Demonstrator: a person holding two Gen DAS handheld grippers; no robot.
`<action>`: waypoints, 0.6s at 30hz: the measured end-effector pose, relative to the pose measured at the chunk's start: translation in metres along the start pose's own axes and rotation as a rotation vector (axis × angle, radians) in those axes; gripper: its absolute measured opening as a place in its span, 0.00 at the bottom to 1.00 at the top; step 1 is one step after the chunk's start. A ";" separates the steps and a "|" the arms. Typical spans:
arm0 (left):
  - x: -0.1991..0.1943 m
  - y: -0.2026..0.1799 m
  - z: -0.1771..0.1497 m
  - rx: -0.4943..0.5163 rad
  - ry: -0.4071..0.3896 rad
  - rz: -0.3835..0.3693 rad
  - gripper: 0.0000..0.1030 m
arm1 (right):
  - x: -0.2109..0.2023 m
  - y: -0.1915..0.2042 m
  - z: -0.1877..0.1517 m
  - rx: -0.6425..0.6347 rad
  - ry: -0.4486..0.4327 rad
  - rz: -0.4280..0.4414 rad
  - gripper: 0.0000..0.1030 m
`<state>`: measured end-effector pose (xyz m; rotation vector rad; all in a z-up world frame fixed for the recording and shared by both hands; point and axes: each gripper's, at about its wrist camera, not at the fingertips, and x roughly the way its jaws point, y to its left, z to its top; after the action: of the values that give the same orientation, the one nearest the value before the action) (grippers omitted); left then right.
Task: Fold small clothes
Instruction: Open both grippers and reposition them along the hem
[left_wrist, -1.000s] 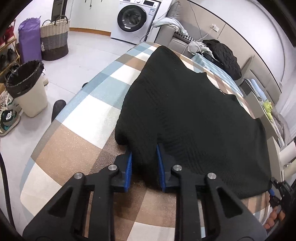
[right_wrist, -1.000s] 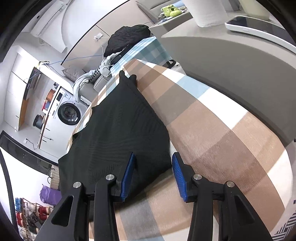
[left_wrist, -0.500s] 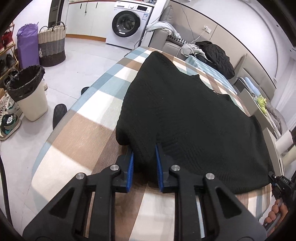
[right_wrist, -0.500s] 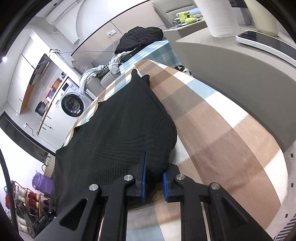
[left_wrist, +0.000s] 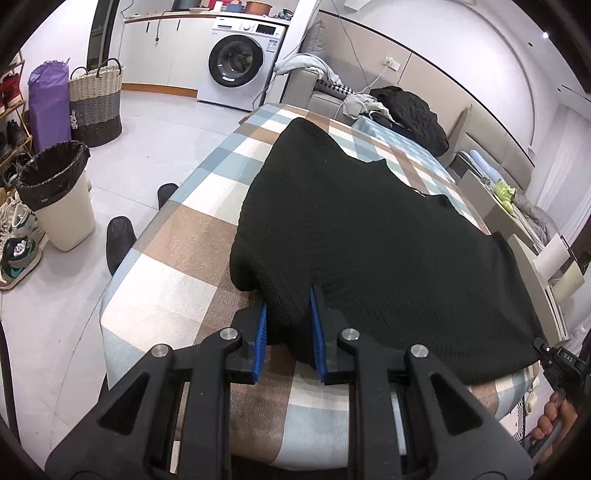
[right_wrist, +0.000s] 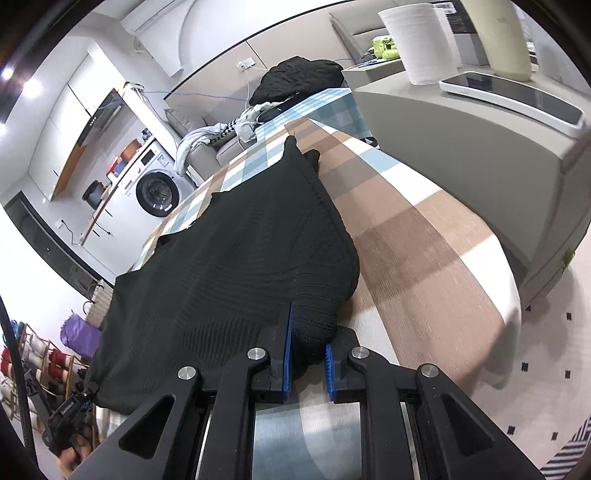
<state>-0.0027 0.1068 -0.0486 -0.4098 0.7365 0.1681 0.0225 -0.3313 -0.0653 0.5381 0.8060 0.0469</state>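
A black top lies spread out on the checked table. The left gripper pinches one near corner — the right gripper pinches the other, fingers squeezed on the cloth.

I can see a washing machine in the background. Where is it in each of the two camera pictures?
Left wrist: washing machine at top centre, beyond the checked table.
Right wrist: washing machine at middle left, tilted.
Shared landmark: the black sweater spread across the table, pointing toward the machine.
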 end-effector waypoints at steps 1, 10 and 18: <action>-0.002 0.000 -0.001 0.001 -0.002 0.000 0.17 | 0.003 -0.001 0.002 0.003 0.001 0.002 0.13; 0.003 0.003 -0.002 -0.018 0.024 0.009 0.19 | 0.012 0.000 0.007 -0.021 0.015 -0.013 0.14; 0.001 0.020 -0.001 -0.074 0.010 0.059 0.33 | -0.020 -0.001 0.016 -0.069 -0.098 -0.065 0.41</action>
<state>-0.0083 0.1248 -0.0557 -0.4595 0.7544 0.2493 0.0191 -0.3443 -0.0435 0.4451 0.7227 -0.0119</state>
